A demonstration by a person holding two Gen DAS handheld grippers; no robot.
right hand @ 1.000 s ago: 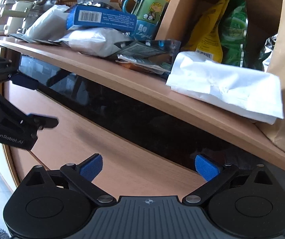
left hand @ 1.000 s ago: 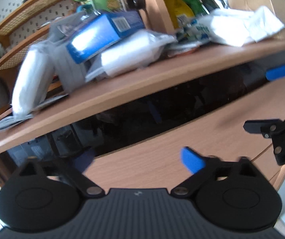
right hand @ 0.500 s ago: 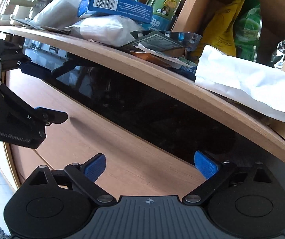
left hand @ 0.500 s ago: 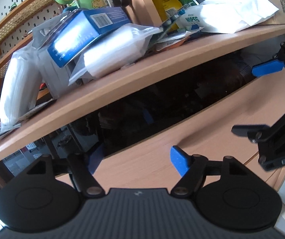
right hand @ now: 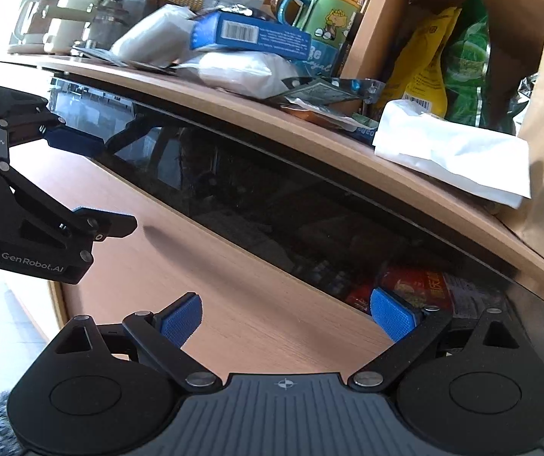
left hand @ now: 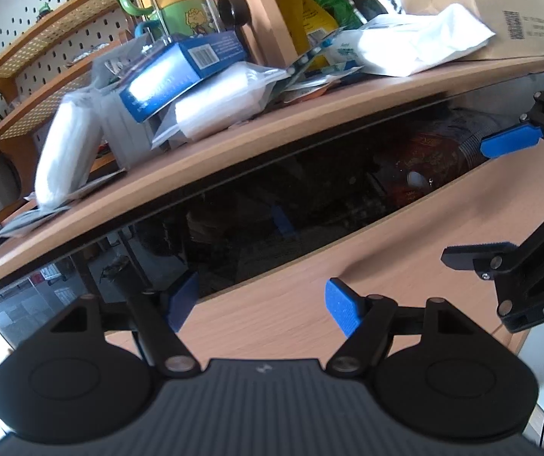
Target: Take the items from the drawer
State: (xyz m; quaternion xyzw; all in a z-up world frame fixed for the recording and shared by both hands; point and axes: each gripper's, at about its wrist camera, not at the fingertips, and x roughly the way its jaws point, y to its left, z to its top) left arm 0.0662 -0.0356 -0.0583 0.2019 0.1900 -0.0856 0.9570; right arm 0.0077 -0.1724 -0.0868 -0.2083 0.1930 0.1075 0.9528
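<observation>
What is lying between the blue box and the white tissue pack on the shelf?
Right wrist view: a white plastic bag and flat foil packets lie between blue box and tissue pack.

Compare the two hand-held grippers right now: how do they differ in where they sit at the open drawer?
The left hand-held gripper sits at the drawer's left end; the right hand-held gripper sits at its right end. The right one has a finger beside a red packet inside; the left one faces dark, unclear contents. Both are open, empty, and straddle the drawer's front panel, one finger inside.
</observation>
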